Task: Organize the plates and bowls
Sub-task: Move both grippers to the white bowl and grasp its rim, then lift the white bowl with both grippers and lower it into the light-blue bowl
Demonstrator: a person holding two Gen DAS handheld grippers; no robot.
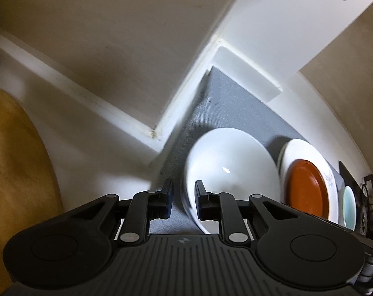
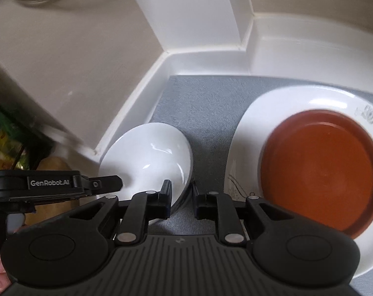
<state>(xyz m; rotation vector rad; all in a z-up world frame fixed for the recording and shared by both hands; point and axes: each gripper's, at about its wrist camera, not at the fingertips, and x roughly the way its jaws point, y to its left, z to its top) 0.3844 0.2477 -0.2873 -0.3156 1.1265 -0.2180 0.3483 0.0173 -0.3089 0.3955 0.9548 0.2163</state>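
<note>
Where legible, left gripper [image 2: 63,185] reads "GenRobot.AI" | both grippers' fingers straddle white bowl [image 2: 151,162] rim, unclamped.

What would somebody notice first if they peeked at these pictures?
Probably the bright orange-brown dish sitting inside a big white plate on the grey mat, to the right. Next to it on the left, a shiny white bowl has both claws at its rim: the left claw on one side, the right claw on the other.
</note>
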